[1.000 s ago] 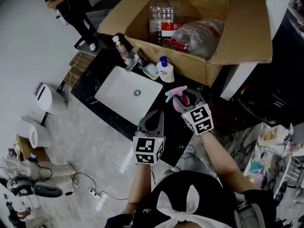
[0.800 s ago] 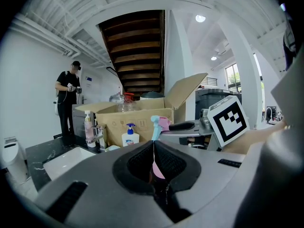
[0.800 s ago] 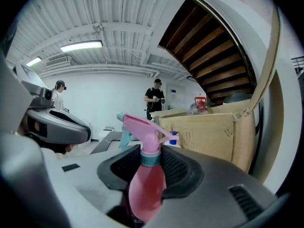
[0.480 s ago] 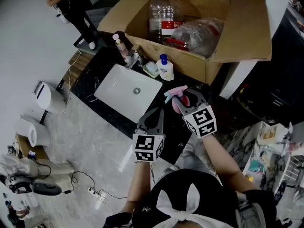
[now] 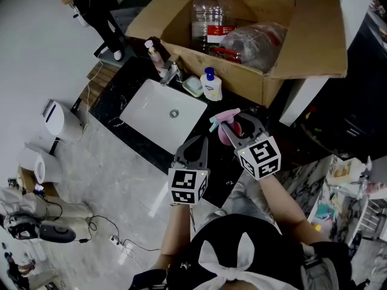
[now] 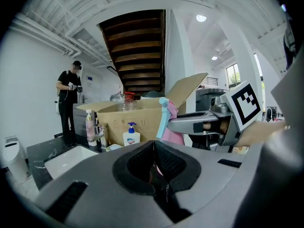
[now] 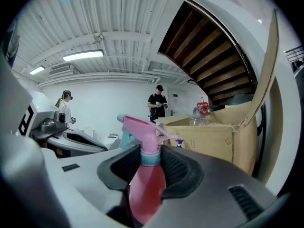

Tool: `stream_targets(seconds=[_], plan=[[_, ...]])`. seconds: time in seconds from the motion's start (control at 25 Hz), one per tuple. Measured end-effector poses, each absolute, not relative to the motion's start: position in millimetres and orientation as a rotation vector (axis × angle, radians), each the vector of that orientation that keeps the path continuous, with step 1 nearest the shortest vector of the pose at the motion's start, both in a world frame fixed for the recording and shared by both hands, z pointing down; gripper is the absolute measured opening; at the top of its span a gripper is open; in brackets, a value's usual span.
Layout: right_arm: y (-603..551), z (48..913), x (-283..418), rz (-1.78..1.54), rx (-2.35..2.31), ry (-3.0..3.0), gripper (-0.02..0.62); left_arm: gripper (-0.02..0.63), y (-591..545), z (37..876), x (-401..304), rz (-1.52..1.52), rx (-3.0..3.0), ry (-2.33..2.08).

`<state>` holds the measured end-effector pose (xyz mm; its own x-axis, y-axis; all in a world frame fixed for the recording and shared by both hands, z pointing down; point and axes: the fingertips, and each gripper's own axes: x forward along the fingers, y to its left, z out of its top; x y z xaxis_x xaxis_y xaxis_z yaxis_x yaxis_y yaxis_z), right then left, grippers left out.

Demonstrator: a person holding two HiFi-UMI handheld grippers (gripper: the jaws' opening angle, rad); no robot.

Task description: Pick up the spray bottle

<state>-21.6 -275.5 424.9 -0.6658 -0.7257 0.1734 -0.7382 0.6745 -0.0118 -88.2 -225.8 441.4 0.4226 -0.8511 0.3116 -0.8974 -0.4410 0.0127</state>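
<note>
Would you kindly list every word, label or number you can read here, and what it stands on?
No text can be read.
Red label on the large clear bottle: too blurred.
Label on the white pump bottle: too small.
Printed marks on the cardboard box: too small.
Marker cubes: patterns only.

No legible txt — labels on big clear bottle (image 5: 208,14) & soap bottle (image 5: 212,88) too small.
</note>
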Motion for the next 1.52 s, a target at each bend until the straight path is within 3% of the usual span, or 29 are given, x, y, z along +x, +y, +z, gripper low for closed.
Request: stream_targets(seconds=[1.52], plan=[[-234,379,2,0.037,1.346,-2.774,0.137,0.026,-218,424,-89,0.331,2.531,-1.566]])
